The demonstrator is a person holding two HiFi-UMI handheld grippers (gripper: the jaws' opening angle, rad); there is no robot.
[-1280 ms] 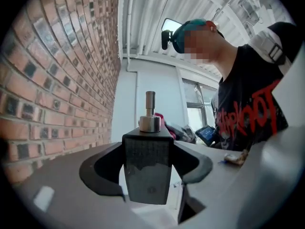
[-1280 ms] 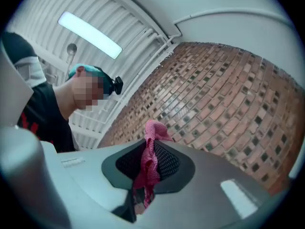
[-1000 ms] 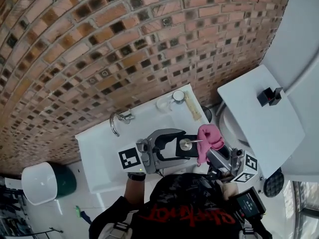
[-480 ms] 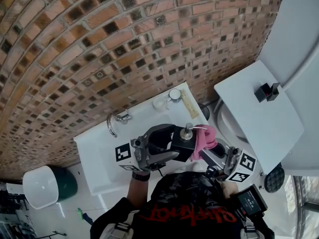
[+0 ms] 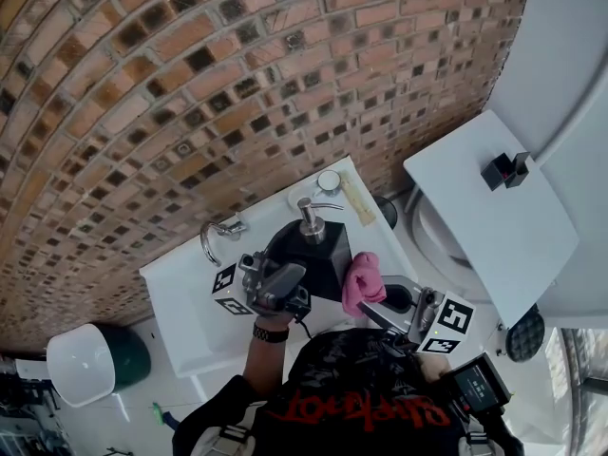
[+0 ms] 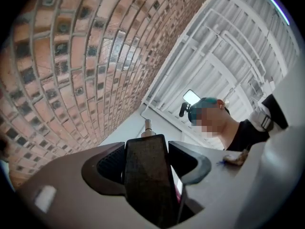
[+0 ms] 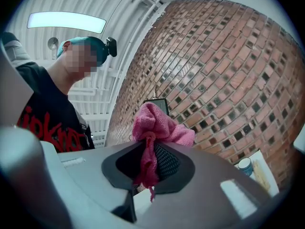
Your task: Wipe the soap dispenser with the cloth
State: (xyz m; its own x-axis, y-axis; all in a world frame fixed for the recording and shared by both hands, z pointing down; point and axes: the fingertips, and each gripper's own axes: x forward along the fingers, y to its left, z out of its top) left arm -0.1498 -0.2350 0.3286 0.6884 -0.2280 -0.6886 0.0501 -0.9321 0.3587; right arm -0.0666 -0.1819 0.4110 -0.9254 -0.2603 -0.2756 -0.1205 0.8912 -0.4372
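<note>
Black soap dispenser, metal pump uppermost, held tilted above the white sink. Clamped at the base by the left gripper, with jaws closing on its flat sides. Just beside its right face, pink cloth, bunched and pinched tight in the closed right gripper. Hard to tell whether cloth and bottle actually touch.

Probably at the start of a wiping stroke. To do it well:

- Press the bunched wad flat against the bare face.
- Drag along the body toward the pump.
- Turn the bottle to offer the next side.
- Keep the left grip firm and low, clear of the wiped area.
- Beware the smooth body slipping under sideways pressure.

Further out: tap at the sink's edge, brick wall behind.
</note>
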